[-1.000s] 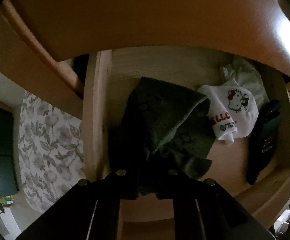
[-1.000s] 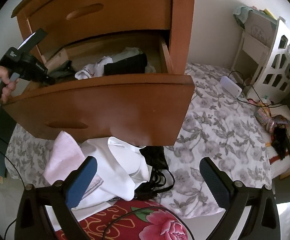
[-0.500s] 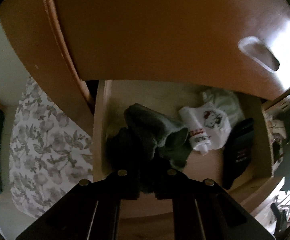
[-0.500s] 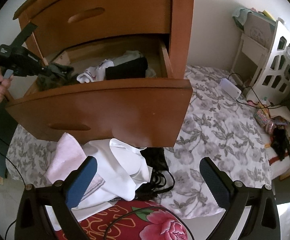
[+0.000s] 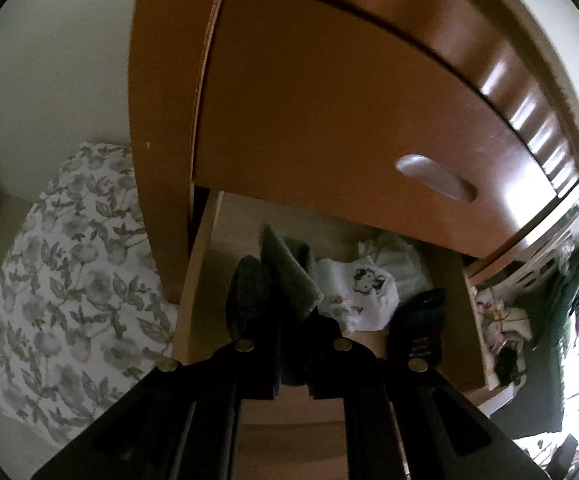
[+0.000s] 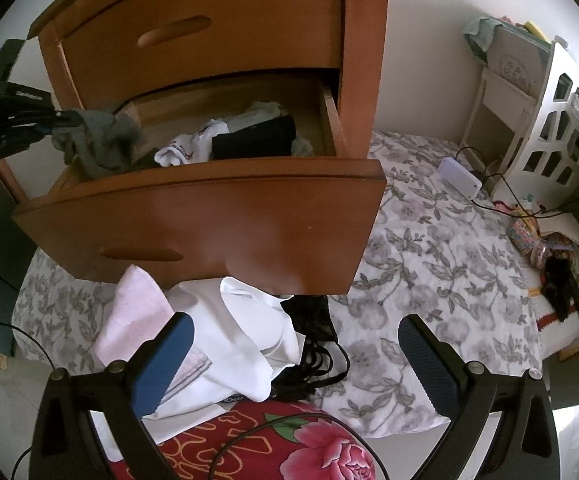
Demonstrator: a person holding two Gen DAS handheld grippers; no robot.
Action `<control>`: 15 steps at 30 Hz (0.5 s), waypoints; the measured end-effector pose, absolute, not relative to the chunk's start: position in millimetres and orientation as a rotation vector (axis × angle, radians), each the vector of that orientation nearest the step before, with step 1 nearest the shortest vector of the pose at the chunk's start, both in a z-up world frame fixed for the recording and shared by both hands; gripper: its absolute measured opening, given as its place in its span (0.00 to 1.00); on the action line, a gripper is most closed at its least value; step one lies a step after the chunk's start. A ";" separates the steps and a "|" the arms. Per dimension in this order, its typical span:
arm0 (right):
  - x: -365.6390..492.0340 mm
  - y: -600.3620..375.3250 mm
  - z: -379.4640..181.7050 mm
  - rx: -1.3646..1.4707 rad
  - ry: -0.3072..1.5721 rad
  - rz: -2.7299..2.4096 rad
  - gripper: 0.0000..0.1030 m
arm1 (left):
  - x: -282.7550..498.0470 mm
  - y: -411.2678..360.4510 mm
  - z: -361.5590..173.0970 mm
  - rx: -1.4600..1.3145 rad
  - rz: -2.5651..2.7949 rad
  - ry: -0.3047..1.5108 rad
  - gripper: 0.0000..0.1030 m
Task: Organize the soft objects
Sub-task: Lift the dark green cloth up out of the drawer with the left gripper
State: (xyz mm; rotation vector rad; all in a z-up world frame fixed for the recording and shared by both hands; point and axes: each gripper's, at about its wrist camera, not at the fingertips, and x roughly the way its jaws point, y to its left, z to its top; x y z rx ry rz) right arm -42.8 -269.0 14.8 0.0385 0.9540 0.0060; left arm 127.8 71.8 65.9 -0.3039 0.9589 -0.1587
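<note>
Right wrist view: left gripper jaws clenched on grey-green cloth above open drawer.

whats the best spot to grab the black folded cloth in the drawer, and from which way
Grip the black folded cloth across its thick folded middle, coming down from above through the open drawer top. It lies flat and bunched beside the white sock, so a top pinch likely keeps the fold together; the drawer front blocks the near side.
</note>
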 end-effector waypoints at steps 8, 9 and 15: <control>-42.8 -263.5 19.3 0.030 0.942 0.012 1.00 | 116.6 66.5 74.2 -0.313 -0.168 0.925 0.08; -43.4 -263.1 19.0 0.026 0.944 0.015 1.00 | 114.8 67.1 76.1 -0.319 -0.168 0.918 0.08; -46.8 -265.8 21.8 0.033 0.932 0.006 1.00 | 108.8 68.2 87.0 -0.312 -0.173 0.903 0.08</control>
